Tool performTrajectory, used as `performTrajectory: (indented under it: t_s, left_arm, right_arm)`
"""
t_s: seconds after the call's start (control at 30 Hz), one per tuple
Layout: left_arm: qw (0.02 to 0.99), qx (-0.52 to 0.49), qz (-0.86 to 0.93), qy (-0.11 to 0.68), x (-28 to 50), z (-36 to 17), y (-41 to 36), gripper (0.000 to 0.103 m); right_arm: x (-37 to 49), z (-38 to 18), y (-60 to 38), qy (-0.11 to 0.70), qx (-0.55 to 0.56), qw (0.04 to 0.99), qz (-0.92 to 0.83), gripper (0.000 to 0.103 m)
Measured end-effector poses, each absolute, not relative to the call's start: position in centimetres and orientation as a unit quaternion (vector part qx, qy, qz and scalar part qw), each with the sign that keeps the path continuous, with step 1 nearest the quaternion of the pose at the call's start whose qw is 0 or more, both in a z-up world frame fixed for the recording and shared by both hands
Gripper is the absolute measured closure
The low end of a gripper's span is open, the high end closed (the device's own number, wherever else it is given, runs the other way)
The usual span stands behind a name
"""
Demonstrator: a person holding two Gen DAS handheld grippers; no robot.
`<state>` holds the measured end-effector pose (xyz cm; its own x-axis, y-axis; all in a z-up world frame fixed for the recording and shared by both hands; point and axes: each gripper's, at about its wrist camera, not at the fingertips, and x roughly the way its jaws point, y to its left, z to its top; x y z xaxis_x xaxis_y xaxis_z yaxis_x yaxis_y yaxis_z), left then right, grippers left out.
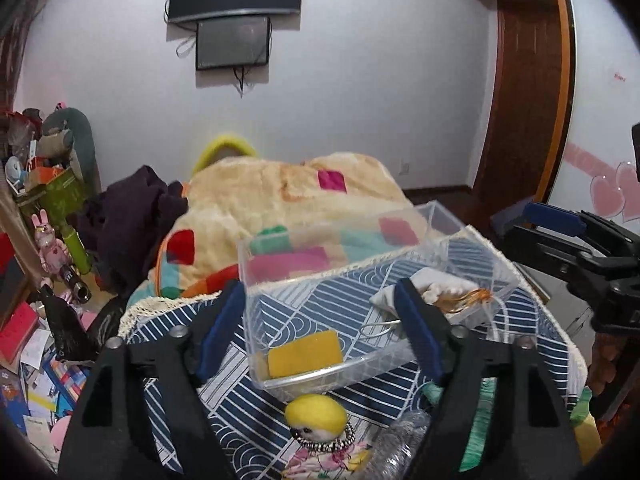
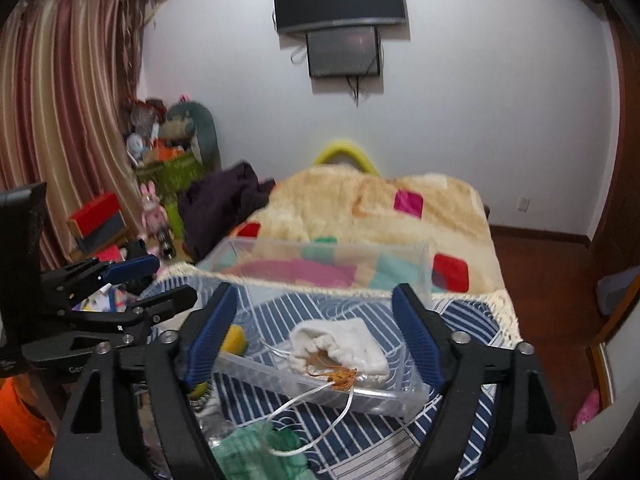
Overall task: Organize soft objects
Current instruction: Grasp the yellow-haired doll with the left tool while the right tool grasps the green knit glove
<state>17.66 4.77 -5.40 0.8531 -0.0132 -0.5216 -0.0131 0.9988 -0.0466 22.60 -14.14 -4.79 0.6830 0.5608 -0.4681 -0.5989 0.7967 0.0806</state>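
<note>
A clear plastic bin [image 1: 256, 264] stands on a blue-and-white patterned cloth [image 1: 320, 304] on the bed. In it lie a yellow sponge [image 1: 305, 354] and a white drawstring pouch [image 1: 430, 284] with an orange tassel. The pouch [image 2: 344, 344] and the bin [image 2: 424, 256] also show in the right wrist view, with the pouch's cord hanging over the near wall. A yellow-headed soft doll [image 1: 316, 420] lies in front of the bin. My left gripper [image 1: 320, 328] is open and empty above the bin's near wall. My right gripper [image 2: 312, 328] is open and empty above the pouch.
A cream patchwork blanket [image 1: 280, 192] covers the bed behind the bin. A green knitted cloth [image 2: 248, 452] and a clear plastic bottle [image 1: 400, 440] lie at the near edge. Cluttered boxes and toys [image 1: 48, 208] fill the floor at left. The wooden floor [image 2: 540, 264] lies at right.
</note>
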Motion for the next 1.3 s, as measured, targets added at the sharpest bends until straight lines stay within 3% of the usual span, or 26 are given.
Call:
performTrajectory:
  t_s: [0.07,0.13,0.8,0.87,0.93,1.0,1.13,1.23,1.3]
  left_arm:
    - [0.964,-0.027,0.001,0.264,16.9,-5.1,4.9,0.006]
    - [0.965,-0.032,0.003,0.262,15.9,-5.1,5.1,0.002]
    - [0.926,-0.045,0.011,0.376,16.1,-15.1,5.5,0.003]
    - [0.926,-0.048,0.009,0.375,16.2,-15.2,5.7,0.013]
    - [0.924,-0.048,0.004,0.380,16.4,-15.3,5.7,0.018]
    - [0.922,-0.051,0.003,0.384,16.6,-15.5,5.6,0.023]
    - [0.917,-0.060,-0.006,0.393,16.9,-16.1,5.6,0.042]
    - [0.917,-0.060,-0.017,0.394,16.6,-16.2,5.4,0.056]
    - [0.918,-0.054,-0.020,0.393,16.3,-16.0,5.3,0.060]
  right_arm:
    - [21.7,-4.4,-14.5,0.232,-0.038,0.916,0.325,0.021]
    - [20.7,-4.3,-14.7,0.225,-0.042,0.916,0.330,0.021]
    - [18.7,-15.0,-13.0,0.360,-0.078,0.846,0.385,0.021]
    - [18.9,-15.2,-13.1,0.361,-0.075,0.845,0.387,0.029]
    - [18.7,-15.3,-13.2,0.360,-0.074,0.843,0.392,0.045]
    - [18.4,-15.2,-13.2,0.355,-0.075,0.845,0.392,0.054]
    - [18.0,-15.2,-13.8,0.352,-0.067,0.848,0.390,0.080]
    - [17.5,-15.0,-14.2,0.349,-0.061,0.850,0.391,0.087]
    - [17.3,-14.9,-14.5,0.346,-0.057,0.853,0.388,0.089]
